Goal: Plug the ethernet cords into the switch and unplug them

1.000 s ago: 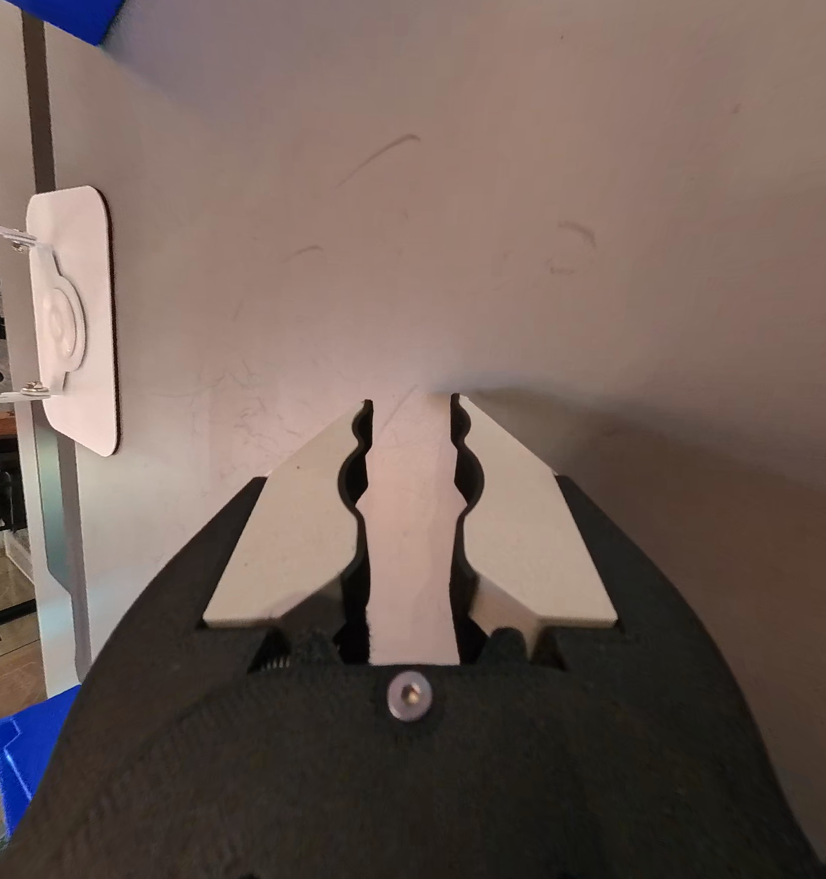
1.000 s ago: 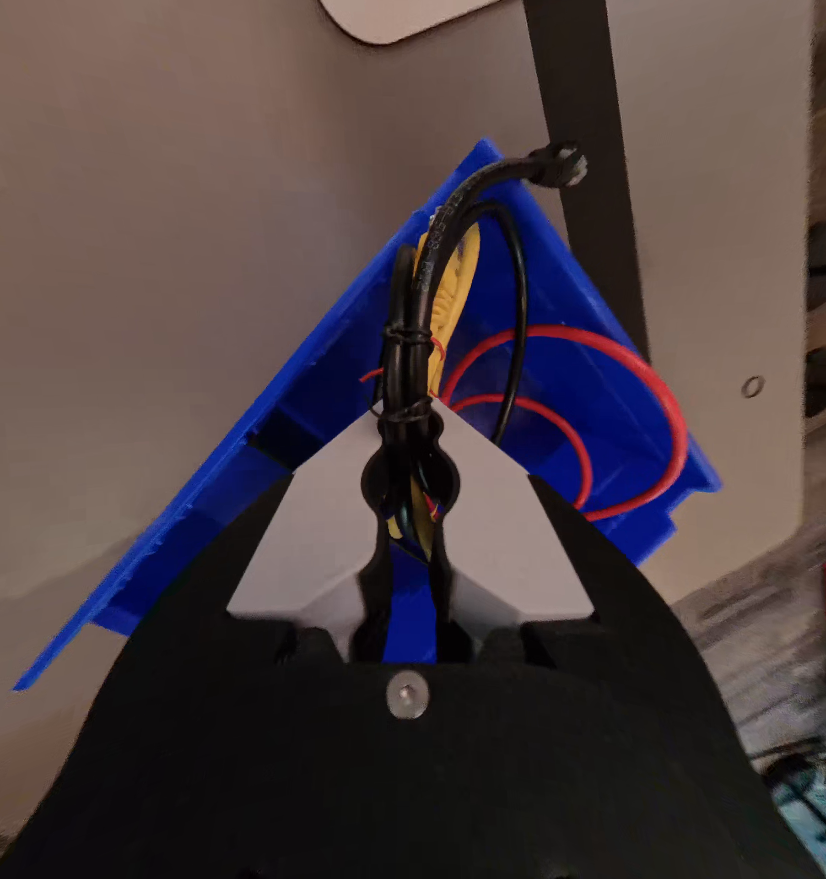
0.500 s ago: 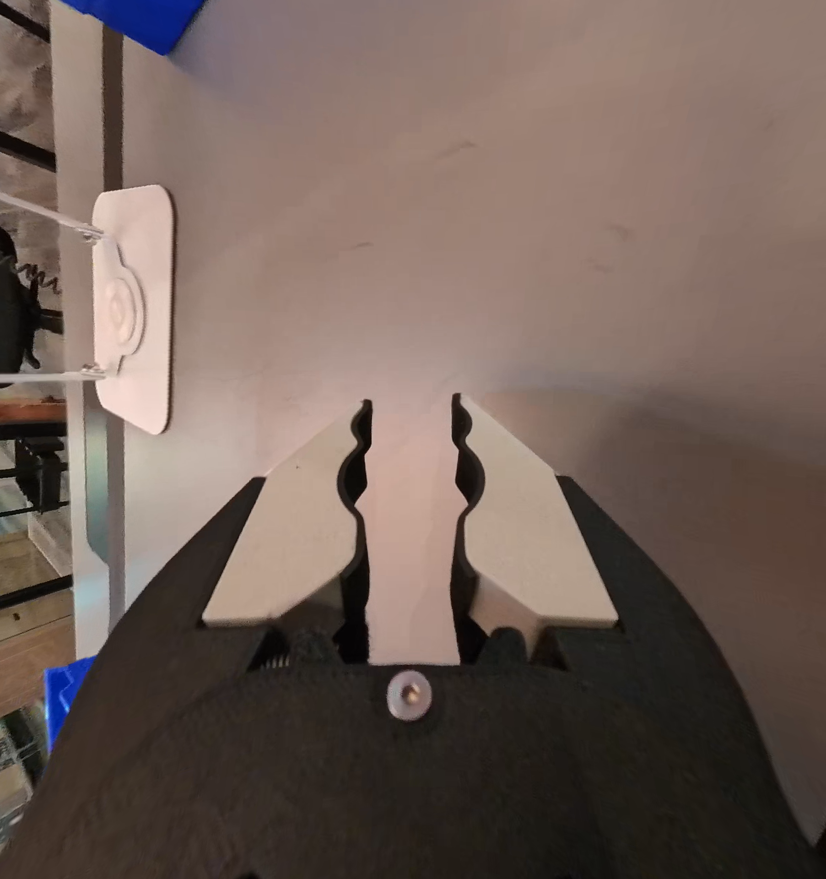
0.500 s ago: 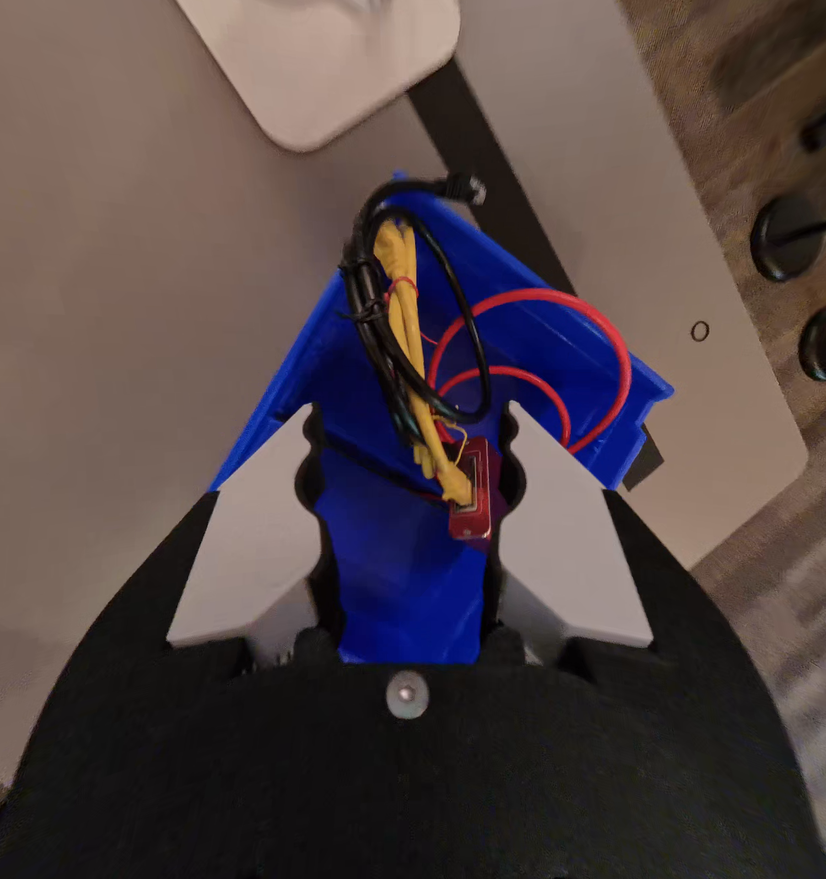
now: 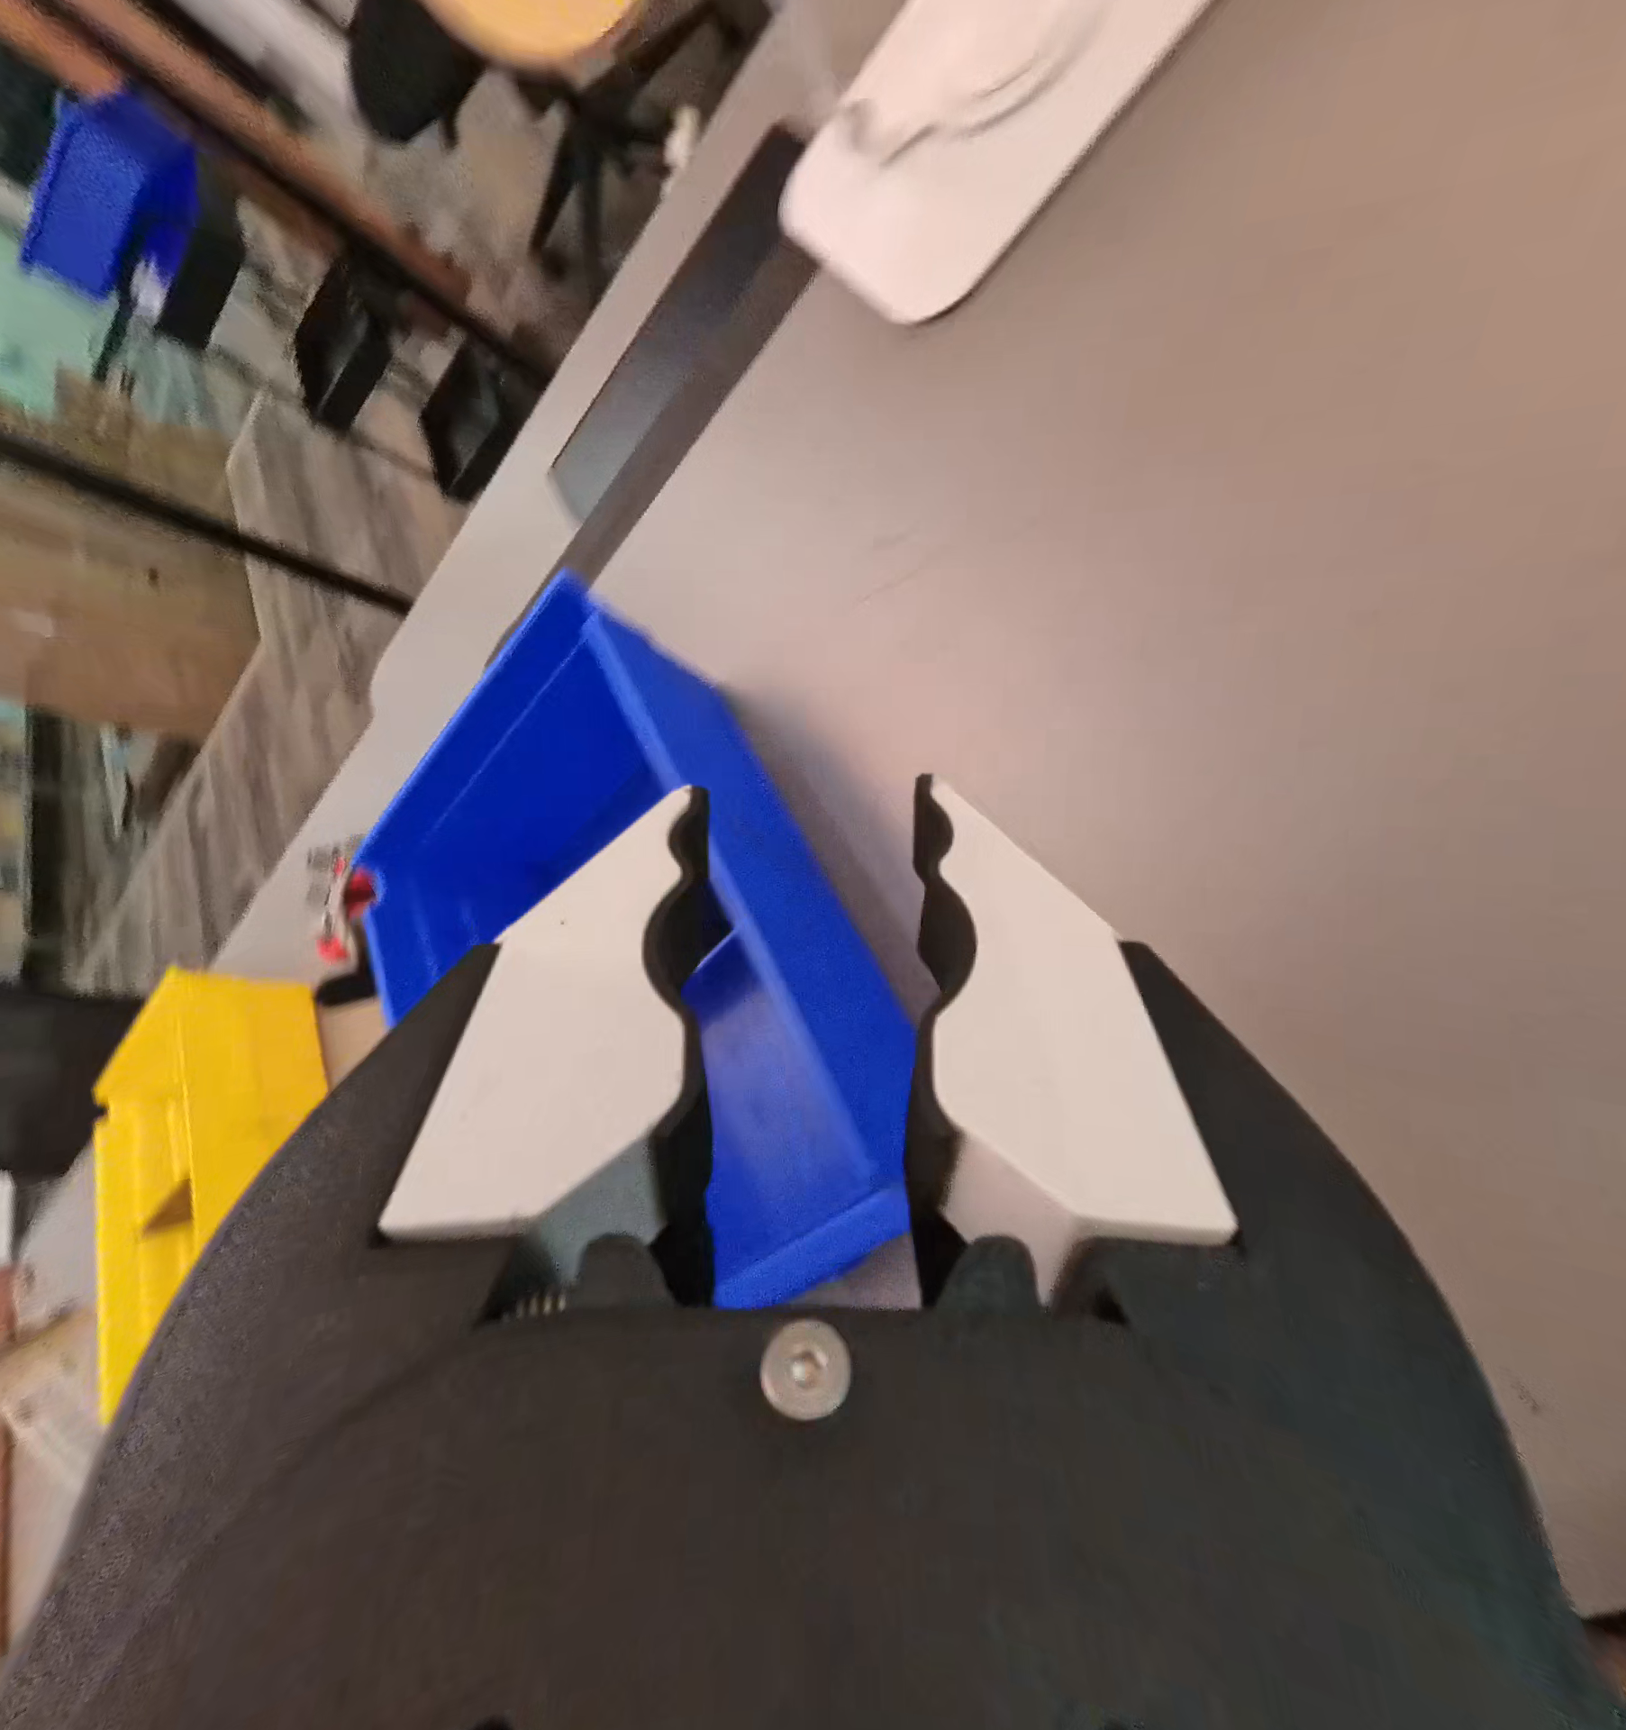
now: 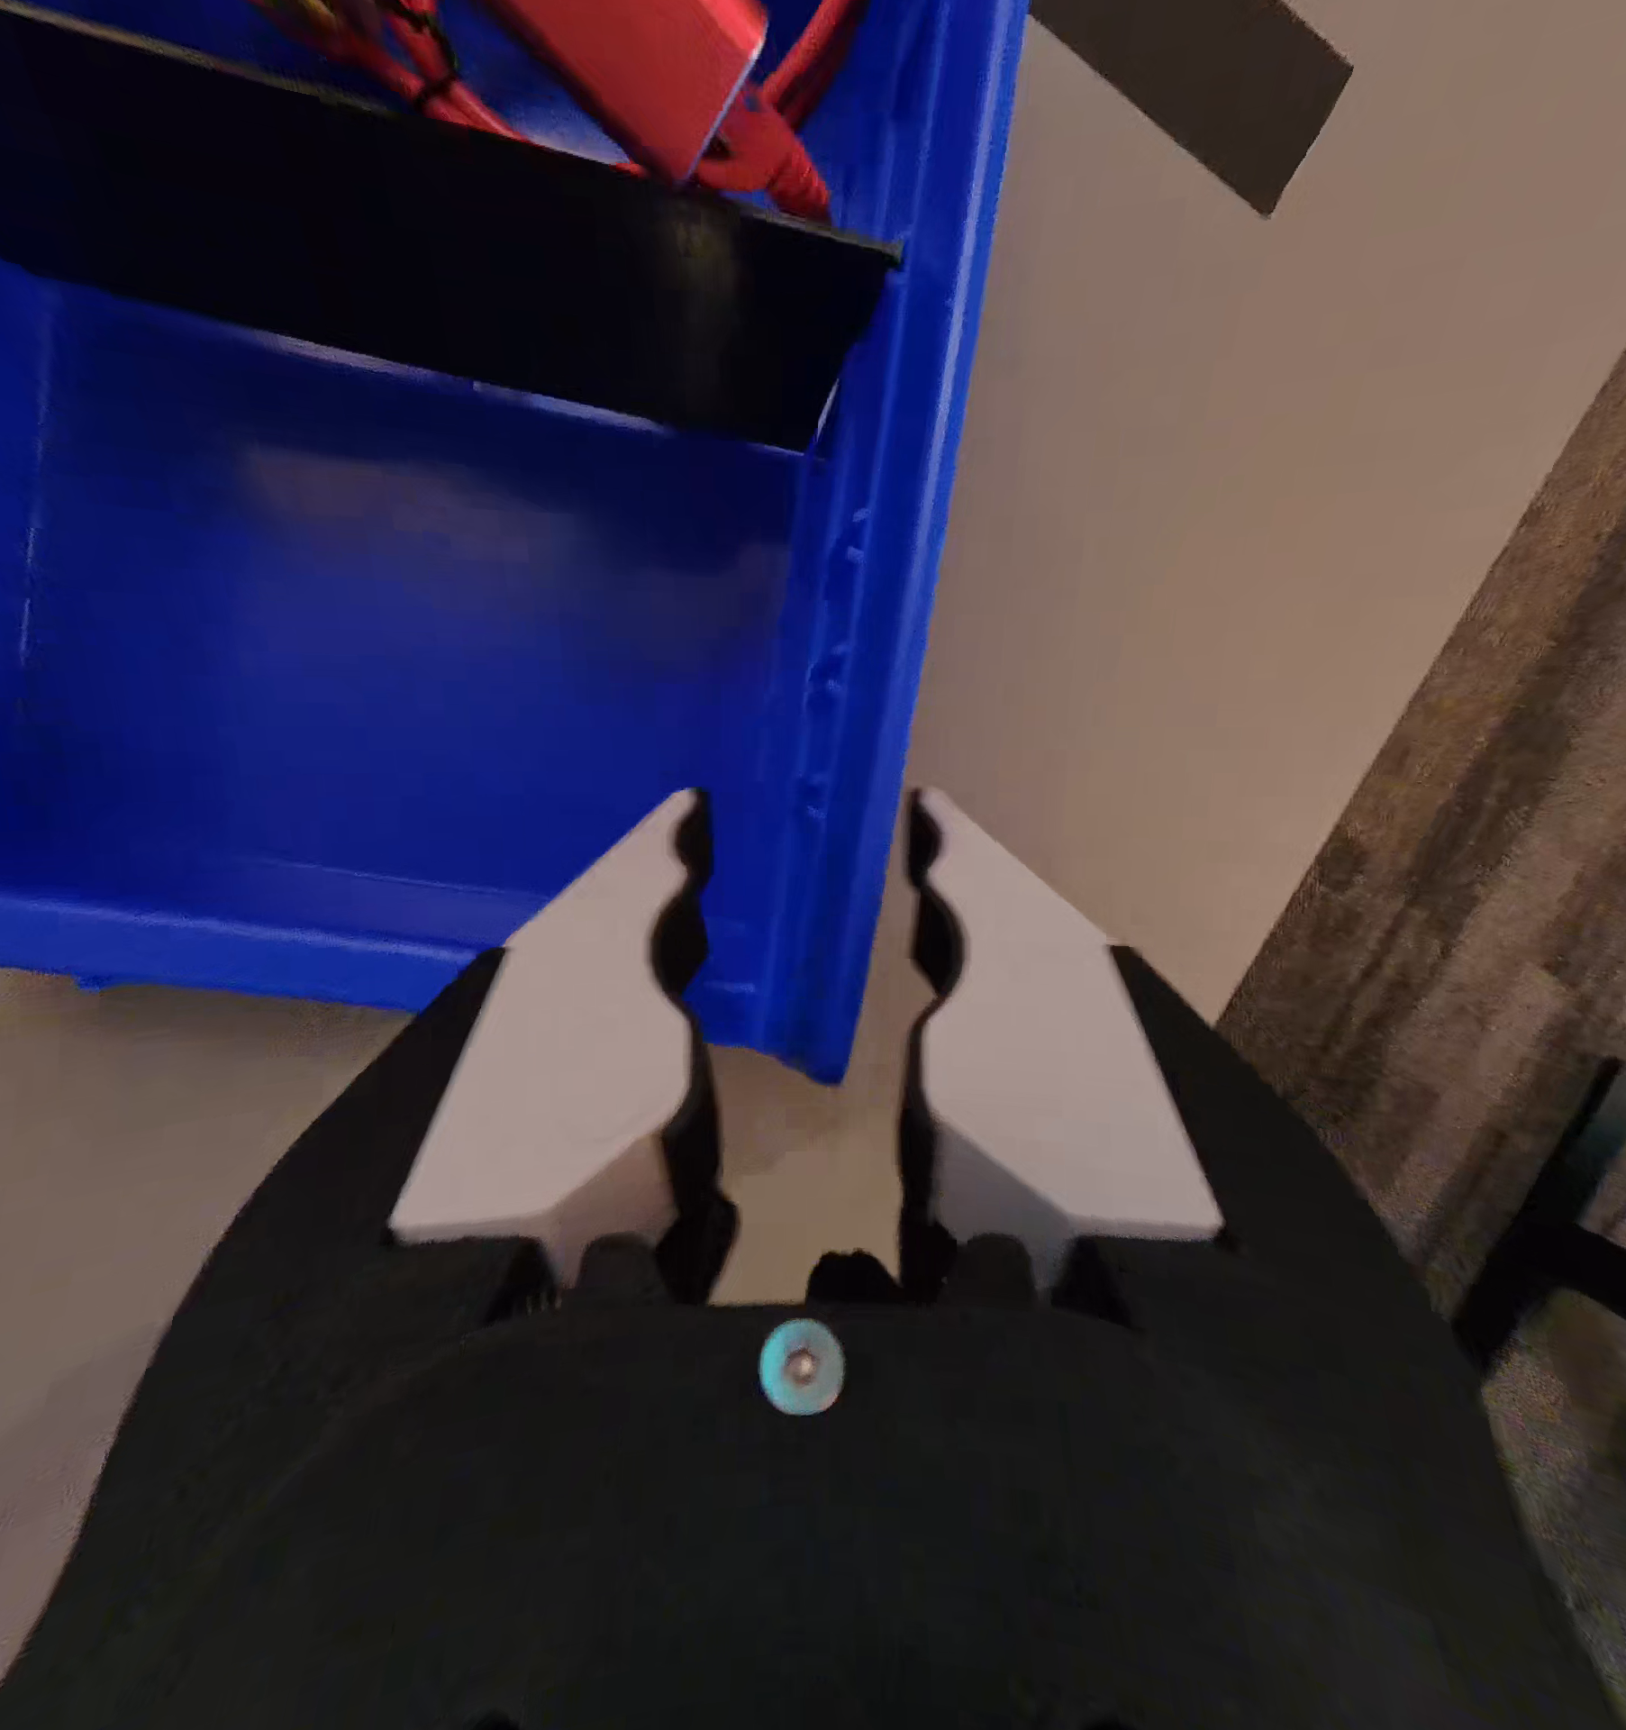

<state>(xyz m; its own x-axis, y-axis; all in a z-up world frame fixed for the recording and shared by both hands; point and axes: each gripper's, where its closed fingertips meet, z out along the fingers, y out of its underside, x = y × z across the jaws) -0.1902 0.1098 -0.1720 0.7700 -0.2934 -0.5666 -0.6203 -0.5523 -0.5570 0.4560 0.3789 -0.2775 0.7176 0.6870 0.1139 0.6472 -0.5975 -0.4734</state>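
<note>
Blue bin [image 6: 397, 655] blurred, red switch [image 6: 640, 75] cropped (cords unclear), both jaws released, empty.

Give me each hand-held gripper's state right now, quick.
Left hand-held gripper: open, holding nothing.
Right hand-held gripper: open, holding nothing.

Left wrist view: above table [image 5: 1258, 655], tilted. Right: close over blue bin [image 6: 369, 608]. Bin shared.
</note>
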